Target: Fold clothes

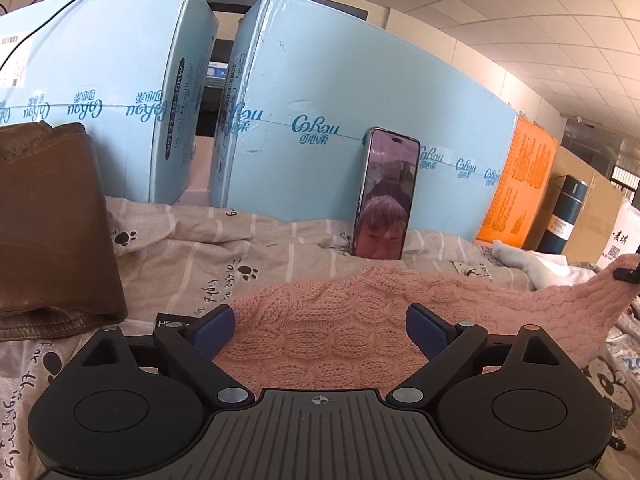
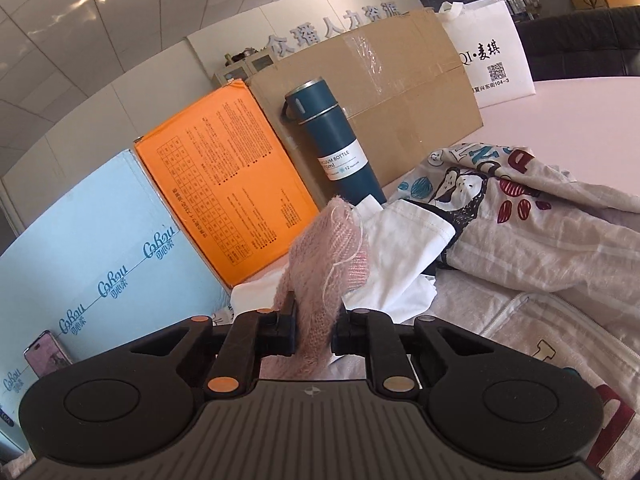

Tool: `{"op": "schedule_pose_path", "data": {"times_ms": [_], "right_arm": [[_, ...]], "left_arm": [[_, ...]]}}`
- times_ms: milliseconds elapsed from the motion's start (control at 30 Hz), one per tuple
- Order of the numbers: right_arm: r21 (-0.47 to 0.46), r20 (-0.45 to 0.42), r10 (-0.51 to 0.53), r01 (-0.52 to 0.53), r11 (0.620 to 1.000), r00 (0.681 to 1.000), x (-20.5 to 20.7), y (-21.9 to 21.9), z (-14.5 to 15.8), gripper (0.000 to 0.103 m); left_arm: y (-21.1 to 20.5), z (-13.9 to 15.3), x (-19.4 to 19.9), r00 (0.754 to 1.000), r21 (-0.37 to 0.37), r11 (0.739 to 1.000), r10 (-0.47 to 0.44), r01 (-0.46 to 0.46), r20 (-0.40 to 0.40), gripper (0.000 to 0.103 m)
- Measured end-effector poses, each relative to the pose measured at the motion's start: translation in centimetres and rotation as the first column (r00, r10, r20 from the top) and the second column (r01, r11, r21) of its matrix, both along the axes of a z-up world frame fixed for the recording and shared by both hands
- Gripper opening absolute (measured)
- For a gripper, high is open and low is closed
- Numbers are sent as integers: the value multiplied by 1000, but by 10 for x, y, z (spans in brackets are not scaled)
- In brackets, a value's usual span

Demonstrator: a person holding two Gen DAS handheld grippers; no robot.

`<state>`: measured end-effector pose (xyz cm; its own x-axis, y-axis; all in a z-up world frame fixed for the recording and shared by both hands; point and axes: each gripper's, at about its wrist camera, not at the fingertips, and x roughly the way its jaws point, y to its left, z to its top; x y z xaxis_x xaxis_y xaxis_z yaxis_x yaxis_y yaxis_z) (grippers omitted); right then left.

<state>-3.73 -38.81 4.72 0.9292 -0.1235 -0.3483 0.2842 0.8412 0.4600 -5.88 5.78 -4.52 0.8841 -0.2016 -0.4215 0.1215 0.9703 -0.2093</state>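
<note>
The right claw [image 2: 314, 334] is clenched on the pink knit sweater [image 1: 320, 320], the left claw [image 1: 320, 330] spread wide above it, behind them blue "Cobou" boxes [image 1: 360, 92].

Along the back: two pale blue cartons [image 1: 360, 112], an orange box [image 2: 224, 176], a brown cardboard box [image 2: 372, 92]. Propped upright against a blue carton, a phone [image 1: 386, 196]. Standing before the cardboard, a teal vacuum bottle [image 2: 336, 144]. Farther right, a white tote bag [image 2: 492, 52].

Pink cable-knit sweater [image 1: 320, 320] lies spread on the patterned sheet [image 1: 192, 264]. One end is lifted, bunched, right of the phone [image 1: 386, 196].
</note>
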Motion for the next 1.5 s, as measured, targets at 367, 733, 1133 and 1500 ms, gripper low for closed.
{"op": "schedule_pose_path", "data": {"times_ms": [367, 733, 1133, 1500], "right_arm": [[-116, -22, 382, -382, 917, 924, 12, 92, -1, 14], [-223, -108, 534, -544, 809, 839, 9, 152, -27, 49], [-353, -143, 608, -614, 706, 781, -2, 171, -34, 82], [-395, -198, 700, -709, 584, 686, -19, 191, -45, 72]], "left_arm": [[6, -4, 2, 1000, -40, 999, -11, 11, -3, 95], [5, -5, 2, 1000, -49, 999, -22, 21, -7, 95], [4, -5, 1, 1000, -51, 998, -30, 30, -6, 95], [3, -5, 1, 999, -54, 998, -32, 32, -6, 95]]}}
